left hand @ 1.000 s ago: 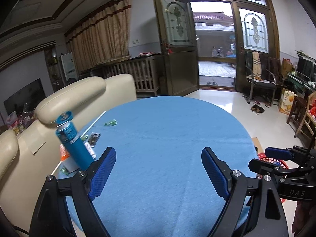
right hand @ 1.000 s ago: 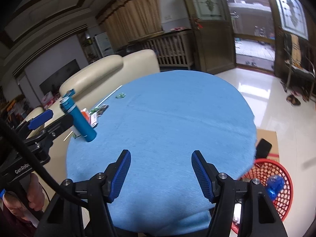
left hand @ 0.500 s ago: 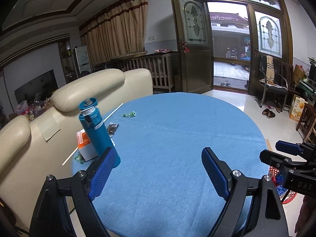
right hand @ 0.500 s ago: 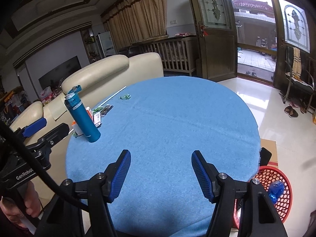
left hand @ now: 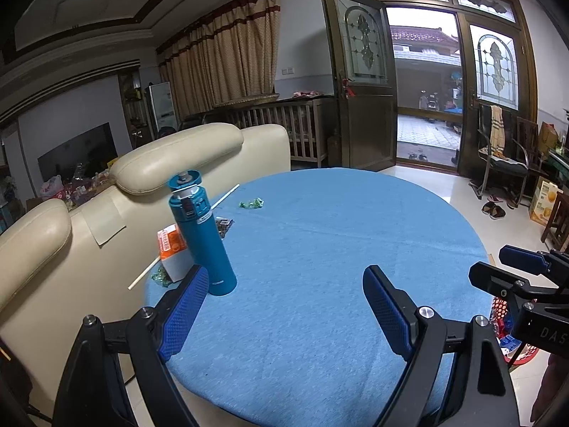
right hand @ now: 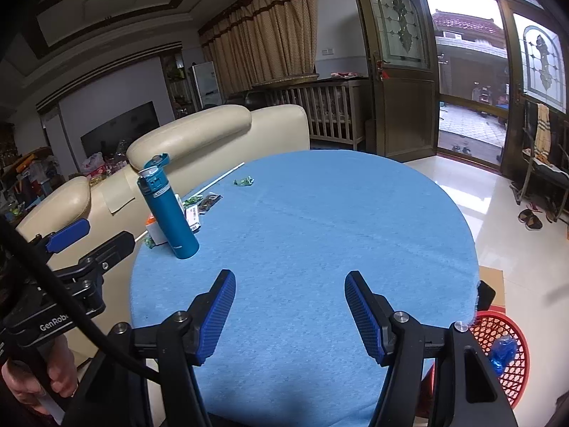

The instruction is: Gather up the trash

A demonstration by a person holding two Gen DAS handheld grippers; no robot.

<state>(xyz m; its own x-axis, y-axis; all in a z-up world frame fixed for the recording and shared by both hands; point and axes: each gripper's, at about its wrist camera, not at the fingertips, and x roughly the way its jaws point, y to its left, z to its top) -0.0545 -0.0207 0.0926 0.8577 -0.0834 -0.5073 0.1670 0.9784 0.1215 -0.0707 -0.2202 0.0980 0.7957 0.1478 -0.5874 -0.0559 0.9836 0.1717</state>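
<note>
- At the left edge of the round table [left hand: 355, 249], near the cream sofa [left hand: 185, 156], sits all the trash: a crumpled green wrapper [left hand: 251, 203], a dark foil packet [left hand: 224, 223], a small white and orange carton [left hand: 170, 249], more green scraps [left hand: 160, 279] and a long thin white straw [left hand: 185, 238] that pokes past the edge.
- A tall teal flask [left hand: 202, 238] stands upright among them with its flip lid open, just in front of the carton.
- The left gripper [left hand: 281, 316] hovers above the near edge with its fingers wide apart and nothing between them. The right gripper [right hand: 290, 315] is also empty, fingers apart though less widely.
- A red mesh basket [right hand: 498, 356] stands on the floor by the table's right edge, with something blue and crinkly already inside.
- What could go wrong, as I see it: the flask is narrow, smooth and tall, so a finger reaching past it for the carton or scraps could tip it over.
- The wrappers are flat, light and slippery on a soft blue cloth; broad ribbed pads may pinch the cloth instead, or slide off.
- The straw looks easy to roll off the edge.
- The basket is well apart from the trash, so a loose grip could drop a piece on the glossy tiled floor.
</note>
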